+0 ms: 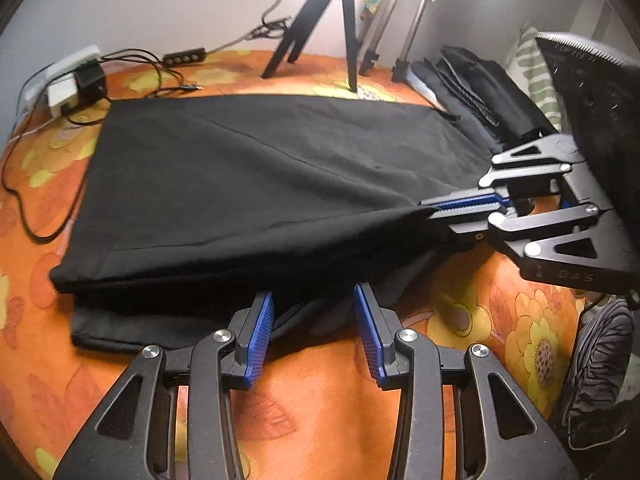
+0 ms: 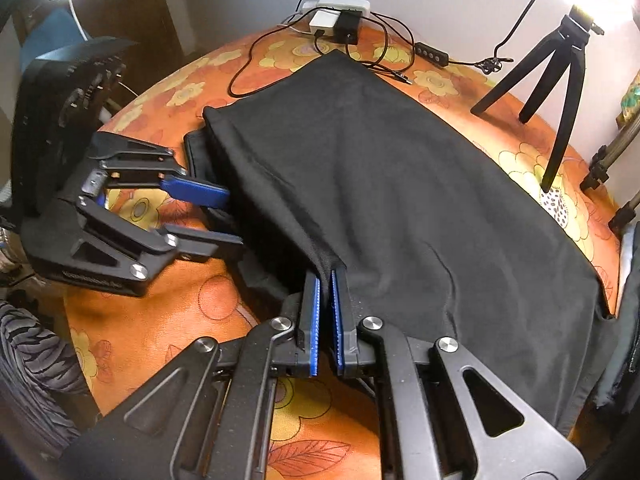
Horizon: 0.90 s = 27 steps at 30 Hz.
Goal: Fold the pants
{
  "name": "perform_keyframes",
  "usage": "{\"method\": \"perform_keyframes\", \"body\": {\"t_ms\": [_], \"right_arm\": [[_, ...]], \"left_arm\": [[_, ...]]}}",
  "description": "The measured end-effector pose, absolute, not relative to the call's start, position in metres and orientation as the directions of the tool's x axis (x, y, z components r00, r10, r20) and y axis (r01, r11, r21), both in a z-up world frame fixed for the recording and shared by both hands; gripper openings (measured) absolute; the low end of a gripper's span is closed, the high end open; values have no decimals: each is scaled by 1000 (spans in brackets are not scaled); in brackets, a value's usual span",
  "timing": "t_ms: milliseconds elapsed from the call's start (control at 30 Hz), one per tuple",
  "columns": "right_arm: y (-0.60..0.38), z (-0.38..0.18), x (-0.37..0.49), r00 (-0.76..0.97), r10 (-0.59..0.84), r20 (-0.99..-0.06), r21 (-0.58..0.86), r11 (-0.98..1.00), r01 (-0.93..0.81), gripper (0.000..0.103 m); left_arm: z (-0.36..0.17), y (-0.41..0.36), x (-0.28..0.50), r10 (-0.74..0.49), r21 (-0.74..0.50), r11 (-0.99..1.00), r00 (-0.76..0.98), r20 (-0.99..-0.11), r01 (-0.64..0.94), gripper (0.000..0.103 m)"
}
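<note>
The black pants [image 1: 256,184] lie folded in layers on the orange flowered tablecloth [image 1: 328,400]. They also fill the right wrist view [image 2: 400,200]. My left gripper [image 1: 314,300] is open at the near edge of the pants, its blue pads on either side of the lower layers. It shows at the left of the right wrist view [image 2: 228,220]. My right gripper [image 2: 326,280] is shut on the edge of the top layer and holds it slightly lifted. In the left wrist view it comes in from the right [image 1: 432,210].
A black tripod [image 1: 320,32] and metal stand legs [image 1: 404,40] stand at the back. A power strip with plugs and cables [image 1: 68,80] lies at the far left. More dark folded clothes [image 1: 472,88] lie at the far right.
</note>
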State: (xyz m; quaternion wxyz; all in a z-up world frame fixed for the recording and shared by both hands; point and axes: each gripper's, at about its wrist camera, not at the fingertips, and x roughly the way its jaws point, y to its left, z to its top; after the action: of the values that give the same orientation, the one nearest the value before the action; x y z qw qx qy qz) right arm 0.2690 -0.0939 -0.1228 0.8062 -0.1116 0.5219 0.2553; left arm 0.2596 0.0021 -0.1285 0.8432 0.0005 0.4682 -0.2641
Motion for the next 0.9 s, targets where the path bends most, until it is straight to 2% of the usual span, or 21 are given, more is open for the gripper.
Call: {"method": "perform_keyframes", "body": {"t_ms": [33, 67, 100, 133, 367, 700, 900], "right_arm": [[-94, -122, 269, 327, 293, -898, 83, 844, -530, 6], [-93, -121, 268, 328, 293, -898, 80, 843, -533, 6], [-93, -121, 268, 328, 294, -898, 80, 841, -534, 6], [-92, -120, 267, 327, 296, -898, 80, 838, -539, 6], [-89, -124, 253, 291, 302, -908, 74, 799, -597, 6], [-82, -131, 238, 279, 279, -919, 30, 755, -655, 6], [-79, -134, 239, 288, 259, -922, 5, 751, -660, 6]], "left_arm": [[-128, 0, 259, -446, -243, 857, 419, -791, 454, 38], [-128, -3, 257, -455, -244, 848, 408, -791, 471, 33], [-128, -5, 256, -458, -244, 842, 401, -793, 480, 14], [-129, -7, 254, -459, -240, 838, 396, -795, 490, 8], [-126, 6, 229, -503, -297, 814, 352, -789, 499, 8], [-99, 71, 228, -319, -142, 925, 518, -794, 352, 9], [-95, 70, 246, -307, -138, 934, 543, -781, 330, 9]]}}
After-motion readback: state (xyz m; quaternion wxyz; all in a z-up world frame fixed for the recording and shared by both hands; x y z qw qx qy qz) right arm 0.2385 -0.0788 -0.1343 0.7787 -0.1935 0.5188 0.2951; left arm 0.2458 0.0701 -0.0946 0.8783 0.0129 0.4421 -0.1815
